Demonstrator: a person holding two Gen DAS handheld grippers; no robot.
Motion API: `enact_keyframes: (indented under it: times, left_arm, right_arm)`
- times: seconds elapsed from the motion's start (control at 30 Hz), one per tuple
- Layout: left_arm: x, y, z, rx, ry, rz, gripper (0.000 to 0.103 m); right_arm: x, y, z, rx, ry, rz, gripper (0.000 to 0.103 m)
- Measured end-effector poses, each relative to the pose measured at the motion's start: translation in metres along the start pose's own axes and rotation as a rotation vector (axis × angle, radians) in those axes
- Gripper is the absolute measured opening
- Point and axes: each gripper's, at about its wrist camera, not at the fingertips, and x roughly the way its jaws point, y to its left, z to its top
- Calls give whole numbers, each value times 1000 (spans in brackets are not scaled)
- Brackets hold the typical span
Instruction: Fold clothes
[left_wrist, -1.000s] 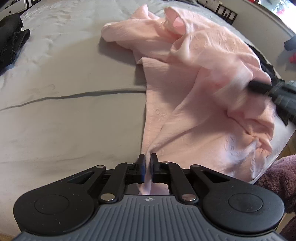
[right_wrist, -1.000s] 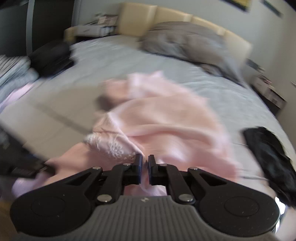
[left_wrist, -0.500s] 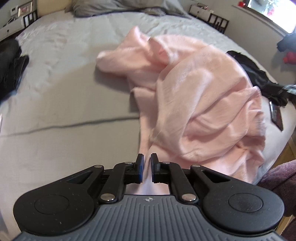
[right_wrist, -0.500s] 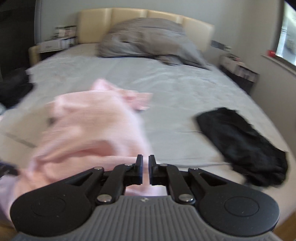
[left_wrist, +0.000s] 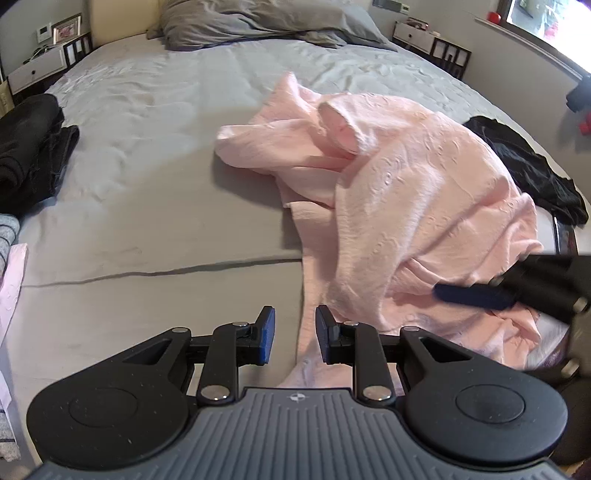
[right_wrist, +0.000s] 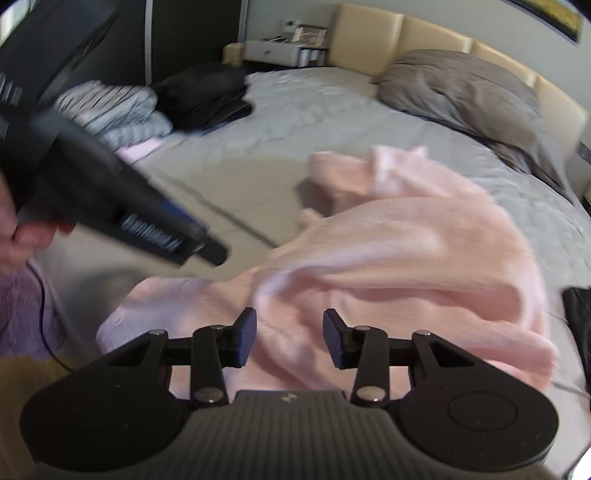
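left wrist view, left to right: a black pile (left_wrist: 31, 147) lies at the bed's left edge, with a striped grey cloth (left_wrist: 6, 236) just below it. the grey sheet (left_wrist: 147, 184) is bare in the middle, crossed by one dark crease. the left gripper (left_wrist: 294, 332) points down at the sheet; its fingers (left_wrist: 266, 334) are opening, part open, with a narrow strip of the pink garment (left_wrist: 406, 206) running up through the gap, and neither pad presses on it. the pink garment lies crumpled right of centre on the bed, its near hem reaching the bed's edge. the right gripper (left_wrist: 476, 297) enters from the right, blurred, over the garment's lower right folds; whether it touches the cloth cannot be told here. a black garment (left_wrist: 524, 173) lies beyond the pink one at the right edge. a grey pillow (left_wrist: 258, 18) lies at the head of the bed.

right wrist view, left to right: a hand (right_wrist: 14, 236) holds the left gripper (right_wrist: 207, 247), blurred, above the sheet (right_wrist: 332, 110) just left of the pink garment (right_wrist: 406, 251). striped cloth (right_wrist: 110, 110) and the black pile (right_wrist: 207, 92) lie behind it. the right gripper (right_wrist: 289, 338) has its fingers (right_wrist: 245, 338) opening, about half open, with pink cloth seen through the gap but nothing gripped. the pillow (right_wrist: 461, 85) rests against a cream headboard (right_wrist: 369, 33) at upper right.
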Motion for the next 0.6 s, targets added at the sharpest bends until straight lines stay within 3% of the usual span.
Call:
enact_keyframes:
  times: [0.13, 0.17, 0.2, 0.3, 0.47, 0.6]
  left_arm:
    - [0, 5, 0, -15, -5, 4, 22]
    - [0, 6, 1, -18, -5, 6, 22]
    - [0, 7, 1, -20, -6, 9, 22]
    - [-1, 9, 5, -22, -11, 12, 22]
    - [-1, 2, 18, 22, -29, 18, 22]
    - [0, -11, 33, 114, -62, 27, 22]
  right_arm:
    - [18, 18, 2, -87, 16, -21, 41]
    - [20, 20, 2, -101, 21, -24, 35]
    - [20, 19, 2, -107, 24, -33, 17]
    - [15, 10, 4, -97, 25, -64, 7]
    - [-26, -39, 13, 13, -15, -162, 6]
    - [-62, -86, 13, 42, -21, -299, 5]
